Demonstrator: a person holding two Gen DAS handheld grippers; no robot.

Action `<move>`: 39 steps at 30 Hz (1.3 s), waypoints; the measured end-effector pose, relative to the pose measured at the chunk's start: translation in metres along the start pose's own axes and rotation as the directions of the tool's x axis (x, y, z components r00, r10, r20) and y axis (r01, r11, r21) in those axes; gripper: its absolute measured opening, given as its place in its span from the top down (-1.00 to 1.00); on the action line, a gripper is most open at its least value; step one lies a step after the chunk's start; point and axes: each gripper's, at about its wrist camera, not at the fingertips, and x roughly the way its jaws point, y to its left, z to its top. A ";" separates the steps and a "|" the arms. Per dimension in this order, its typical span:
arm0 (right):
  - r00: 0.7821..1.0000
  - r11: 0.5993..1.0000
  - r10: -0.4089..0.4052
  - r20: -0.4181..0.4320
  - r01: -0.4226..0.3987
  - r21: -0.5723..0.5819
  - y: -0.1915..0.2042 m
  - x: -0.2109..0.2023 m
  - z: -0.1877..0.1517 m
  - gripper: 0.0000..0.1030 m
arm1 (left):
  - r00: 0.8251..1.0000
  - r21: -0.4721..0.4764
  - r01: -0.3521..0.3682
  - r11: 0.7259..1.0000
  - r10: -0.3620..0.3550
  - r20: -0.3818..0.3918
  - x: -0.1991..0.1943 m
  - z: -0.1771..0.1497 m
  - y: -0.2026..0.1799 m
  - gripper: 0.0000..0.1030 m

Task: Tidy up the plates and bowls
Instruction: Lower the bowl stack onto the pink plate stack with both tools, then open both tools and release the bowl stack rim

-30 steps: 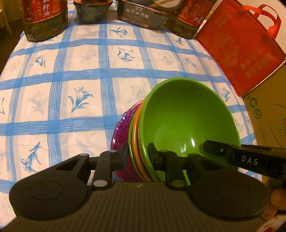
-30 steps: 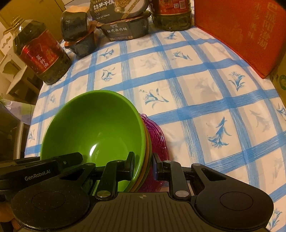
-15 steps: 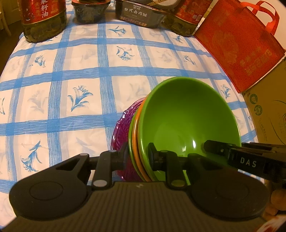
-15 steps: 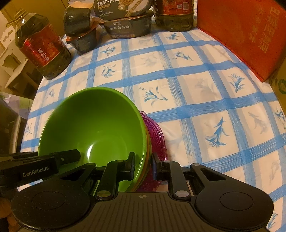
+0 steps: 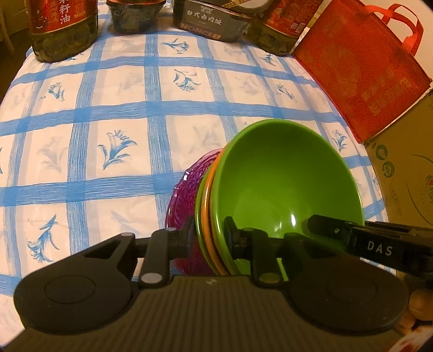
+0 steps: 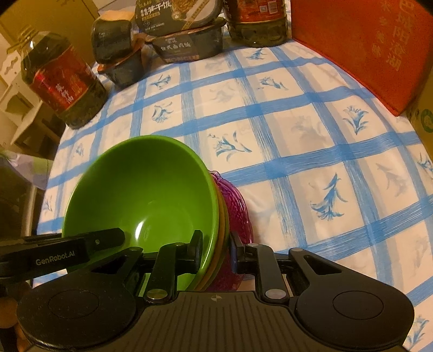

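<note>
A stack of dishes is held above the table: a green bowl on top, an orange and a green dish under it, and a purple glass plate at the bottom. My left gripper is shut on the stack's left rim. My right gripper is shut on the opposite rim, with the green bowl and purple plate between its fingers. Each gripper shows in the other's view, the right one and the left one.
A blue checked tablecloth covers the table. Oil bottles and dark food boxes stand along the far edge. A red bag and a cardboard box stand at the right.
Both grippers have carried the stack a little forward over the table; the far bottles and boxes look closer. Their hold on the stack is unchanged.
</note>
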 end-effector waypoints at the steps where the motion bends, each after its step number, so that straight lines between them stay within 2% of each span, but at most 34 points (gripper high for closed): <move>1: 1.000 1.000 0.004 0.002 -0.004 0.000 -0.001 0.000 0.000 0.62 | 1.000 0.002 -0.002 1.000 0.002 0.002 0.000 0.000 0.000 0.61; 4: 1.000 1.000 0.012 0.012 -0.012 0.001 -0.002 -0.001 0.000 0.60 | 1.000 0.003 -0.006 1.000 0.006 0.008 -0.001 -0.001 -0.001 0.60; 5: 1.000 1.000 0.013 0.018 -0.013 -0.001 -0.002 -0.002 0.001 0.52 | 1.000 0.003 -0.008 1.000 0.008 0.012 -0.002 -0.001 -0.001 0.57; 7: 1.000 1.000 -0.005 0.022 0.005 -0.001 -0.002 -0.003 0.002 0.14 | 1.000 0.003 -0.011 1.000 0.010 0.018 -0.003 -0.001 0.000 0.53; 8: 1.000 1.000 -0.008 0.027 0.008 0.002 -0.003 -0.004 0.002 -0.15 | 1.000 0.002 -0.012 1.000 0.012 0.021 -0.004 -0.001 0.000 0.51; 9: 0.999 1.000 -0.006 0.035 0.006 0.006 -0.004 -0.005 0.002 -0.26 | 1.000 0.001 -0.012 1.000 0.012 0.025 -0.005 -0.001 0.000 0.48; 12: 0.999 1.000 0.007 0.048 -0.008 0.016 -0.006 -0.009 0.003 -0.27 | 0.999 0.001 -0.026 1.000 0.026 0.031 -0.008 -0.002 0.001 0.25; 16: 0.999 1.000 0.014 0.047 -0.015 0.017 -0.005 -0.011 0.001 -0.28 | 0.998 0.002 -0.032 0.999 0.032 0.045 -0.012 -0.003 0.002 0.18; 18: 0.999 1.000 0.017 0.048 -0.018 0.016 -0.004 -0.013 0.000 -0.28 | 0.998 0.004 -0.036 0.999 0.036 0.052 -0.015 -0.004 0.002 -0.02; 20: 0.999 1.000 0.016 0.049 -0.016 0.014 -0.003 -0.014 -0.001 -0.28 | 0.997 0.002 -0.041 0.999 0.041 0.059 -0.018 -0.006 0.003 -0.13; 31: 0.998 1.000 0.019 0.066 -0.020 0.018 0.001 -0.029 -0.005 -0.28 | 0.994 -0.020 -0.030 0.999 0.032 0.107 -0.040 -0.013 0.009 -0.40; 33: 0.997 0.999 0.022 0.070 -0.023 0.024 0.001 -0.033 -0.007 -0.28 | 0.991 -0.027 -0.028 0.999 0.031 0.129 -0.047 -0.015 0.010 -0.53; 35: 0.996 0.999 0.030 0.079 -0.033 0.031 0.000 -0.038 -0.008 -0.28 | 0.988 -0.036 -0.020 0.999 0.026 0.154 -0.055 -0.018 0.012 -0.55; 39: 0.994 0.996 0.056 0.098 -0.062 0.058 -0.004 -0.051 -0.012 -0.29 | 0.979 -0.053 -0.011 0.999 0.021 0.204 -0.075 -0.025 0.015 -0.70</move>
